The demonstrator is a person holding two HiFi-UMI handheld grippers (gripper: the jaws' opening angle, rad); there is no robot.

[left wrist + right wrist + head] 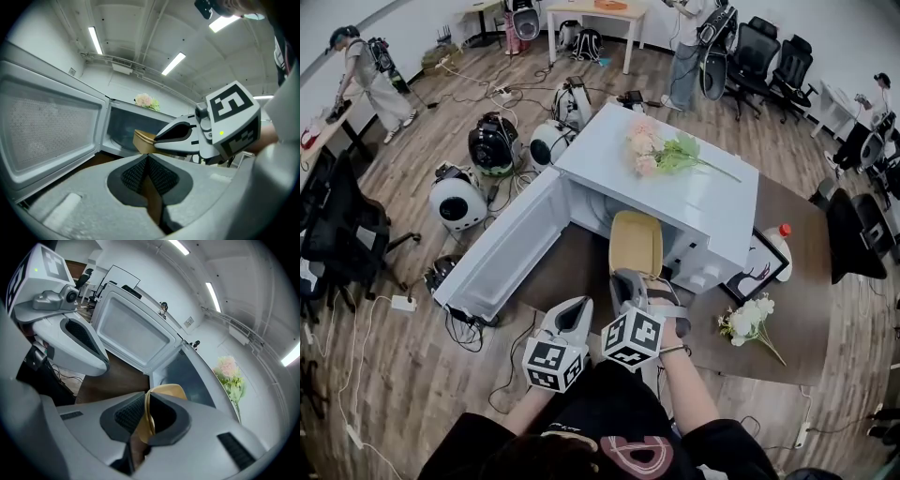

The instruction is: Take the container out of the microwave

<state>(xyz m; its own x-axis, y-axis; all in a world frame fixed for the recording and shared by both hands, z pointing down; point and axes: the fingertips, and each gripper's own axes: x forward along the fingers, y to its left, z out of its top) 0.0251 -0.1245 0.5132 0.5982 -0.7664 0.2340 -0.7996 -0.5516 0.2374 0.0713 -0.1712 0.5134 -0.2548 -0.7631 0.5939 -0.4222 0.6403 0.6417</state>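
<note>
Currently the right gripper (630, 277) is clamped on the near wall of the container (636, 242), with one jaw inside the rim and one outside; the right gripper view confirms this. The container, a tan paper box, sits at the open mouth of the microwave (694, 211). Its far end is at the threshold and its near end is over the brown table (797, 319). The door (502, 246) is swung wide open to the left. The left gripper (572, 317) hovers just beside the right one, its jaws pressed together on nothing.

I judge the step in hand to be withdrawal, well along but not complete.

Procedure:

1. I hold the clamp as it is. The grip takes one thin wall only, so the box hangs from a single edge and may sag or pivot.
2. I draw straight back along the cavity's axis and keep the box level, so that the far end does not catch the lower lip.
3. I steer clear of the door on the left and of the left gripper, which is close alongside.
4. If the far end droops, I open the left gripper and bring it to a side wall as a second support.
5. I set down on bare table in front of the microwave, away from the white flowers (748, 321), and release only once the base lies flat.

I cannot tell whether the box holds anything, so I treat it as loaded.
</note>
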